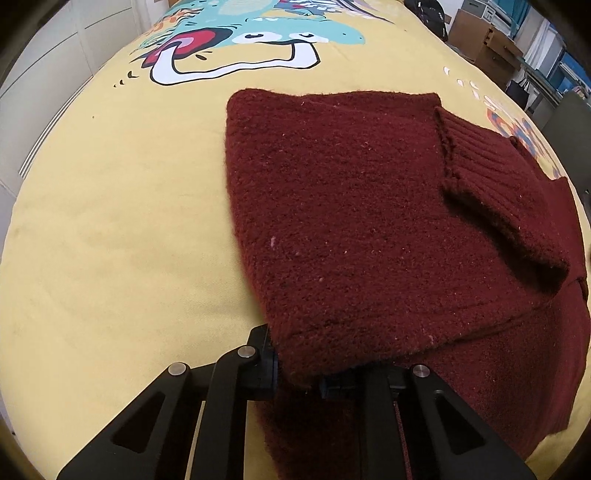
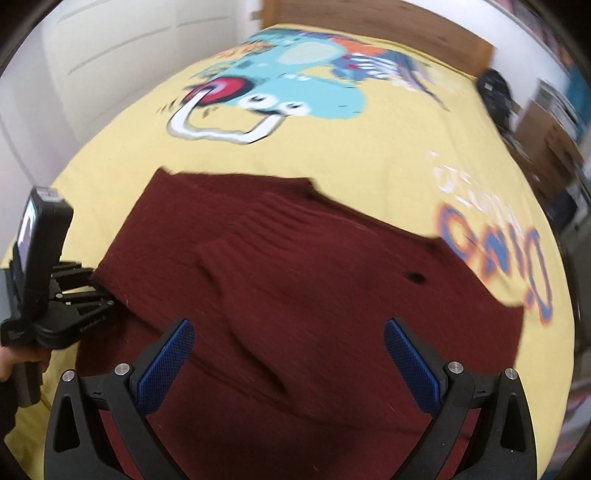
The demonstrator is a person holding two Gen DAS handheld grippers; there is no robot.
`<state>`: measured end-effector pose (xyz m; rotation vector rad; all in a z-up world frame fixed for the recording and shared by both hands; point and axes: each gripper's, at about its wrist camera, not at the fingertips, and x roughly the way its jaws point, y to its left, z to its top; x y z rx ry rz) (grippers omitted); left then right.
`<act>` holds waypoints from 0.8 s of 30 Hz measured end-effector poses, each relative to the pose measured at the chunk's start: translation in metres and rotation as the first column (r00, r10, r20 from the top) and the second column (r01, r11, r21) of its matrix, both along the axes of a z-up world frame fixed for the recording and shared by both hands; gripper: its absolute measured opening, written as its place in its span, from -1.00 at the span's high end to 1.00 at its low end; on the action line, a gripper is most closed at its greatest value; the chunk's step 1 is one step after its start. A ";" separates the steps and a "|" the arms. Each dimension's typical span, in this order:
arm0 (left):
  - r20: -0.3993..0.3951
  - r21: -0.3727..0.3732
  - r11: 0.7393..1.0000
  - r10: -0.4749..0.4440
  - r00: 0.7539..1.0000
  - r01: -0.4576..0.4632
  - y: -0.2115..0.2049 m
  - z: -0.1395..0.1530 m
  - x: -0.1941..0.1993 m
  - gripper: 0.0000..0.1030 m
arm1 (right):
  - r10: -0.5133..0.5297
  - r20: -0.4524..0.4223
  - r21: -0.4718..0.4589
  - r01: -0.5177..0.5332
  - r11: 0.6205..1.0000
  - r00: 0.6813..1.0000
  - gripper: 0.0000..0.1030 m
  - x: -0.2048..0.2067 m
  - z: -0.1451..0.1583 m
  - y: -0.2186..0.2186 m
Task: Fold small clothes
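A dark red knit sweater lies partly folded on the yellow printed bedsheet, a ribbed sleeve laid across its right side. My left gripper is shut on the sweater's near edge and holds that layer lifted over the lower layer; its fingertips are hidden under the cloth. In the right wrist view the sweater fills the middle. My right gripper is open above it, blue pads wide apart and empty. The left gripper shows at the sweater's left edge.
The bedsheet carries a large teal cartoon print at the far end. White wall panels stand to the left. Cardboard boxes and shelving stand beyond the bed's right side.
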<state>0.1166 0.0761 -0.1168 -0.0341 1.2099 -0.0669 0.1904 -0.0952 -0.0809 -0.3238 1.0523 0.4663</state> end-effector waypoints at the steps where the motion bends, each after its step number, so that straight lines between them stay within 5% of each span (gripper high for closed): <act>1: -0.002 -0.003 1.000 -0.001 1.000 0.001 -0.001 0.000 0.000 0.75 | 0.018 0.002 -0.021 -0.018 1.000 1.000 -0.99 0.002 -0.005 0.010; 8: -0.014 -0.014 1.000 0.001 1.000 -0.001 0.002 -0.003 0.010 0.75 | 0.074 -0.060 -0.121 -0.081 0.989 0.995 -0.84 0.019 -0.045 0.049; 10: -0.015 -0.011 1.000 -0.001 1.000 0.001 0.003 -0.003 0.015 0.75 | 0.088 -0.056 -0.154 -0.096 0.983 0.994 -0.55 0.021 -0.054 0.052; 14: -0.015 -0.017 1.000 -0.002 1.000 0.001 0.007 -0.002 0.021 0.75 | 0.058 -0.056 -0.131 -0.065 0.989 0.997 0.73 0.025 -0.052 0.039; 24: 0.006 -0.009 1.000 -0.002 1.000 0.003 0.003 0.003 0.012 0.75 | -0.183 -0.067 0.107 0.189 0.976 0.981 0.81 0.033 0.002 -0.073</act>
